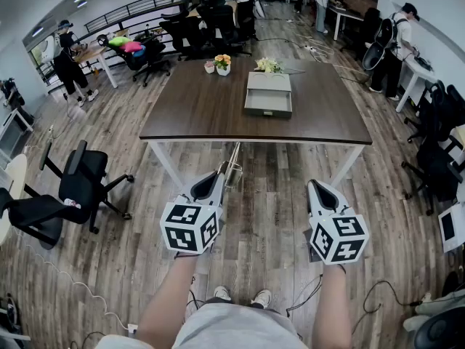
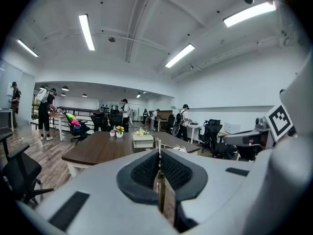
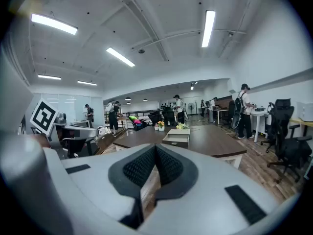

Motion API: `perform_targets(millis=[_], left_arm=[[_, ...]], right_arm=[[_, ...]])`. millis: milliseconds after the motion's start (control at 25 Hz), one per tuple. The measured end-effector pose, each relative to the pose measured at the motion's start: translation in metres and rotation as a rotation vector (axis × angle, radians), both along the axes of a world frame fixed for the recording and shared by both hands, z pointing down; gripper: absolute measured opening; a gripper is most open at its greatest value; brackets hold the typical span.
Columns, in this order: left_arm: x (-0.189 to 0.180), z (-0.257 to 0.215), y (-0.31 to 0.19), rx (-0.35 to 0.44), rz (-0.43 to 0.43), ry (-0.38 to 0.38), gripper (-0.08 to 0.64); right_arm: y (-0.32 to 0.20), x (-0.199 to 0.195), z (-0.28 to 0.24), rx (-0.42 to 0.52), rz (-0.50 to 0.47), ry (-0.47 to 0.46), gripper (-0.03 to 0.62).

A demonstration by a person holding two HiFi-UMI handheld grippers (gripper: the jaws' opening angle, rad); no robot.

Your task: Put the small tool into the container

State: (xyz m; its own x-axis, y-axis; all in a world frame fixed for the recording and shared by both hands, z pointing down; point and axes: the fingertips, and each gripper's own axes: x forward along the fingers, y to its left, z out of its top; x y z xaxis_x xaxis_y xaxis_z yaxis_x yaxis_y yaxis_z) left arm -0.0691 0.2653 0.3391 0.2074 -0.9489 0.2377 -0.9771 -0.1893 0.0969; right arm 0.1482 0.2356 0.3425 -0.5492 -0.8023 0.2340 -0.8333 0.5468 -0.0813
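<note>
Well short of the container (image 1: 269, 102) on the counter (image 1: 189, 111), your left hand-held gripper (image 1: 218, 179) is clenched on the tool (image 1: 233, 162); your right hand-held gripper (image 1: 320, 193) is clenched on nothing. Step up close, keep the grip firm, and release only once the tool hangs over it.

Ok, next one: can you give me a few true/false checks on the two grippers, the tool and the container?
1. The left gripper is shut on a slim metal tool. True.
2. The tool already lies in the grey container. False: it is held in the left gripper's jaws, well short of the container.
3. The right gripper has its jaws together with nothing between them. True.
4. The grey container stands on the floor. False: it sits on the brown table, with small flower pots behind it.
</note>
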Motion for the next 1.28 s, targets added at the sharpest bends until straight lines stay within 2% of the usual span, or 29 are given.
perform_targets(millis=[400,920,1280], left_arm=[[0.024,-0.005,0.007,0.005,-0.023,-0.072,0.012],[0.042,-0.002,0.007,-0.004,-0.045,-0.066,0.012],[0.034,0.01,-0.026,-0.016,-0.033,-0.053,0.012]], right_arm=[[-0.001,0.022,-0.002,0.008,-0.018,0.014,0.003],[-0.007,0.04,0.006,-0.002,-0.029,-0.002,0.004],[-0.034,0.028,0.018,-0.014,-0.038,0.017,0.004]])
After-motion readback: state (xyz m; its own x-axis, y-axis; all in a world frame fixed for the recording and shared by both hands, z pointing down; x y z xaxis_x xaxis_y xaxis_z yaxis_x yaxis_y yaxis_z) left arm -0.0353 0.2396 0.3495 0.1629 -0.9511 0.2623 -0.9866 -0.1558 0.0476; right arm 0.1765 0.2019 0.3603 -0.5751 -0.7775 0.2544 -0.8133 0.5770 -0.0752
